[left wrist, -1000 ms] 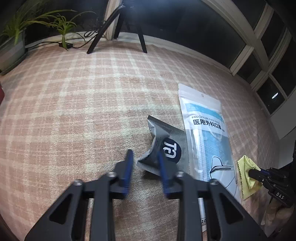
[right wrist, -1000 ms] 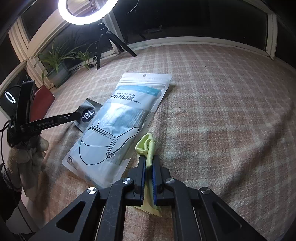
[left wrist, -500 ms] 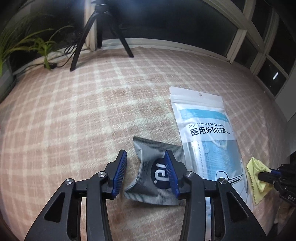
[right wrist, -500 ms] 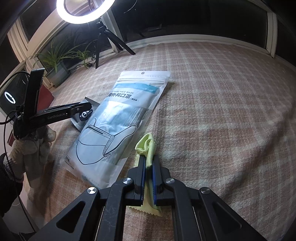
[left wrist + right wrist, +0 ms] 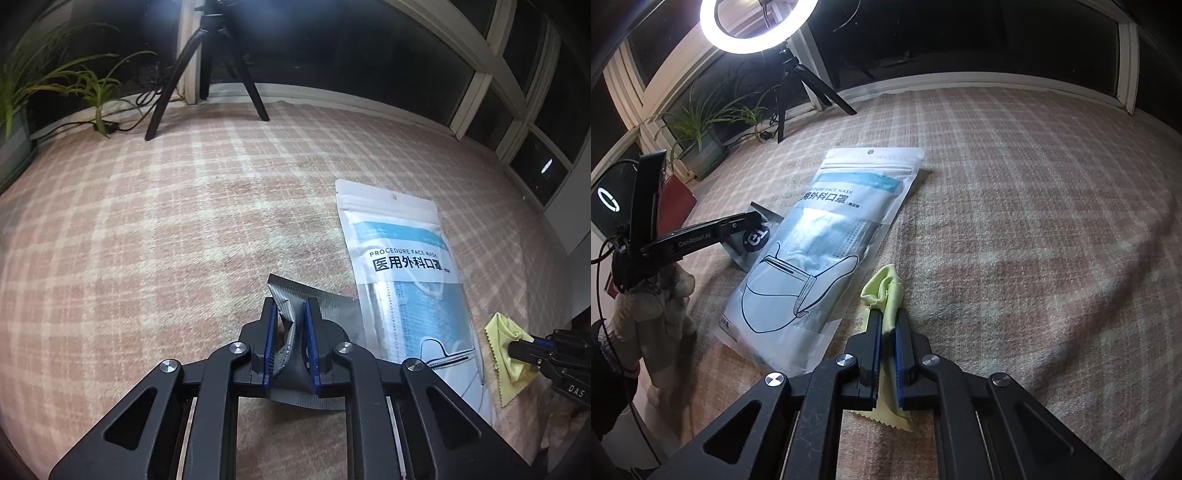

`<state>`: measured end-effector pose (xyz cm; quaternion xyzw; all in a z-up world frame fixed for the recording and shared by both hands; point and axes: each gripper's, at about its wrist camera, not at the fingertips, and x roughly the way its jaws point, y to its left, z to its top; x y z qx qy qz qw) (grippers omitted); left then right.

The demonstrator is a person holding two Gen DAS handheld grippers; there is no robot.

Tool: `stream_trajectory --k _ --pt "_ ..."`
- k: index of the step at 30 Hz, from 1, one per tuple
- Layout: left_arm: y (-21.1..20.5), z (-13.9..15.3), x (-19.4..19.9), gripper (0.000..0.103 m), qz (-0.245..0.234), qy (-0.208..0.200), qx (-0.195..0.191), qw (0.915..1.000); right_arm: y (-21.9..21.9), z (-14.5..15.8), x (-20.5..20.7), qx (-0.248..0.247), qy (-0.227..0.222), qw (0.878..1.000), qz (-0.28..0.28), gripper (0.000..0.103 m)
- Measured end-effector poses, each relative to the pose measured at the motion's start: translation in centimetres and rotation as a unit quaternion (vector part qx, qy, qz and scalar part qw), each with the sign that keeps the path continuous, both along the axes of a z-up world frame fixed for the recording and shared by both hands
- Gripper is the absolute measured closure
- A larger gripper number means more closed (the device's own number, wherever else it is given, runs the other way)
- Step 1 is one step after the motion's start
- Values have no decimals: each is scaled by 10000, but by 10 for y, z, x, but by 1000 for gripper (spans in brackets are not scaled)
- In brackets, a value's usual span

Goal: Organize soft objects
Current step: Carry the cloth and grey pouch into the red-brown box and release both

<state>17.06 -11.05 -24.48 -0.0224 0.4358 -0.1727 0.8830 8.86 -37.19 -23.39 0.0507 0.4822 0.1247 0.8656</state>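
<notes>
Grasp step. My left claw [image 5: 289, 314] is clenched on the grey foil pouch [image 5: 325, 301], crumpling its near edge up between the blue pads; the rest of the pouch lies on the pink plaid blanket [image 5: 166, 240], its right edge touching the face mask pack [image 5: 406, 280]. My right claw [image 5: 887, 325] is clamped on the yellow cleaning cloth [image 5: 884, 286], cloth bunched ahead of the fingertips, its zigzag edge trailing under the jaws, just beside the pack's lower right corner. Both soft items are gripped, neither looks lifted clear yet.

Next move, my guess: lift the pouch straight up and away from the pack so it doesn't drag it, then carry both to wherever they get sorted. No bin or target spot in view, so I can't tell where that is. Foil is slippery and pinched at one edge only, so it could slide out.

The left view shows the pinch on the pouch close up, plus the right claw at the far right edge. The right view shows the ring light [image 5: 753, 26], the potted plant [image 5: 701, 147], the pouch's round logo, and a gloved hand [image 5: 650, 314] holding the left rig.
</notes>
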Motion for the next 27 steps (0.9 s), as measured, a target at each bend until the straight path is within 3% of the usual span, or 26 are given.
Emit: stream_trajectory --k 17,27 --pt "31 20 -21 94 325 -125 -287 9990 4 24 0 -17 -256 9997 18 97" --pt "60 58 -37 94 470 -434 -519 9966 33 61 6 92 -579 9977 345 97"
